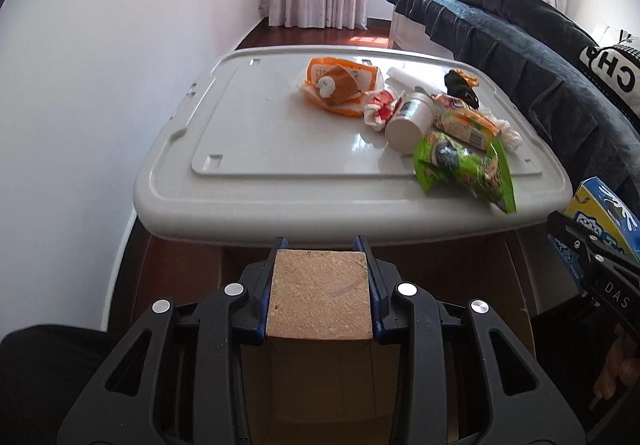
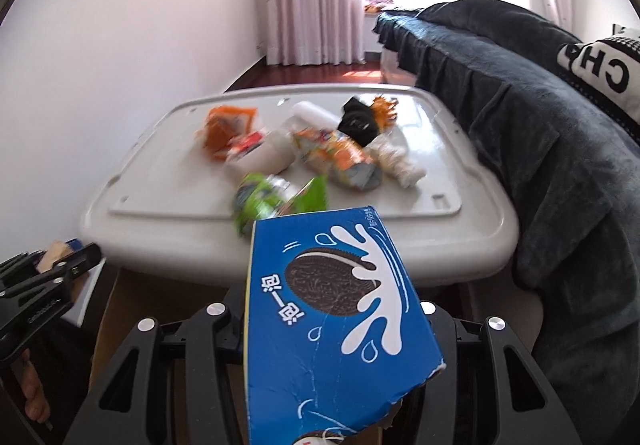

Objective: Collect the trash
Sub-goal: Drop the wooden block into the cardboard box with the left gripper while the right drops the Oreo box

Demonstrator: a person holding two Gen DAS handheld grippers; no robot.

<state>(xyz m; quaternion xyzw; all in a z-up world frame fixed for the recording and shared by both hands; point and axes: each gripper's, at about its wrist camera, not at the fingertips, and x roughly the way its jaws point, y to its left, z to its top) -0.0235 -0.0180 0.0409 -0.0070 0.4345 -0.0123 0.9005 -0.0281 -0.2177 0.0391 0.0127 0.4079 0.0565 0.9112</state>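
My left gripper (image 1: 320,245) is shut on a tan wooden block (image 1: 319,293), held just below the near edge of the grey plastic lid (image 1: 240,149). My right gripper, its tips hidden, is shut on a torn blue cookie box (image 2: 332,313); the box also shows at the right edge of the left wrist view (image 1: 600,221). Trash lies on the lid: a green snack bag (image 1: 464,169), a white cup on its side (image 1: 408,121), an orange wrapper (image 1: 340,85), a red and white wrapper (image 1: 378,107), a yellow noodle packet (image 1: 468,123) and a black wad (image 1: 460,85).
A cardboard box (image 1: 180,277) stands open under both grippers, below the lid's near edge. A dark blanket-covered sofa (image 2: 540,117) runs along the right. A white wall (image 1: 100,85) is on the left. Curtains and a window are at the back.
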